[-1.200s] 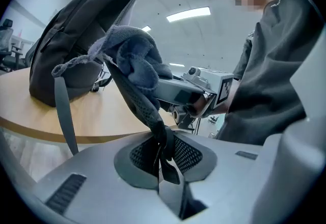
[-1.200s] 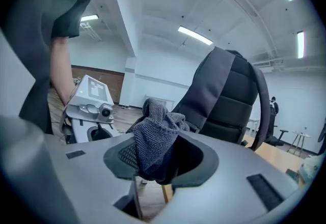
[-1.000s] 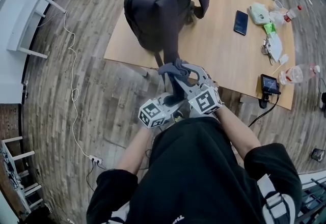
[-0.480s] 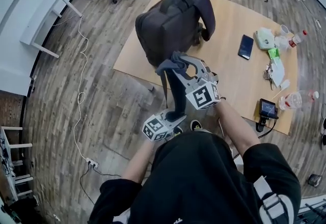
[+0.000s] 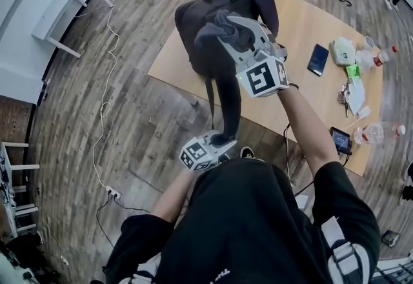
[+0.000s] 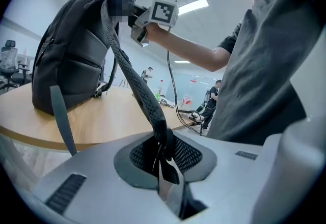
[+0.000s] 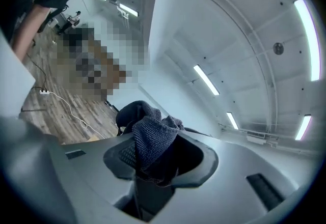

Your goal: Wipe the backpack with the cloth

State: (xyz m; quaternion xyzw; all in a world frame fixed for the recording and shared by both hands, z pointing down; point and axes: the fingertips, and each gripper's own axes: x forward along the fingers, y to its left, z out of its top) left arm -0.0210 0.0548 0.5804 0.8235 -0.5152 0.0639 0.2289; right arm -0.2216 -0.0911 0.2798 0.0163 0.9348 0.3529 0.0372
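Right gripper (image 5: 227,32) rose and swung out from the body since the earlier frames. It carried the cloth (image 5: 216,26) from just beside the left gripper (image 5: 219,142) up to the top of the backpack (image 5: 192,37). Left gripper hardly shifted.

- **Right jaws:** clenched on a bunched fold of the cloth, with the rest flopping over the tips. I couldn't confirm from any view whether the cloth was touching the fabric yet.
- **Left jaws:** clamped on the shoulder strap (image 5: 229,102), which ran taut from the bag down to 6 o'clock, off the worktop (image 5: 310,95) edge.
- **Backpack:** stood upright at the 10 o'clock corner of the worktop, near the edge. The phone (image 5: 319,59) lay well apart at its 3 o'clock.

Handling, as I judged it:
- **Cloth:** a knit rag, light and limp, so it has no stiffness of its own. Wiping pressure has to come through the jaw tips behind it. The grip on the wad looked adequate, and the loose tail could snag on zips.
- **Backpack:** soft-sided with a matte woven shell, so not slippery. It looked partly filled and tall for its footprint, so a sideways wipe could tip it or slide it toward the edge.
- **Where to hold:** the strap is the sensible place. It is padded, strong and easy to pinch, and tension on it braces the bag against the wiping push.
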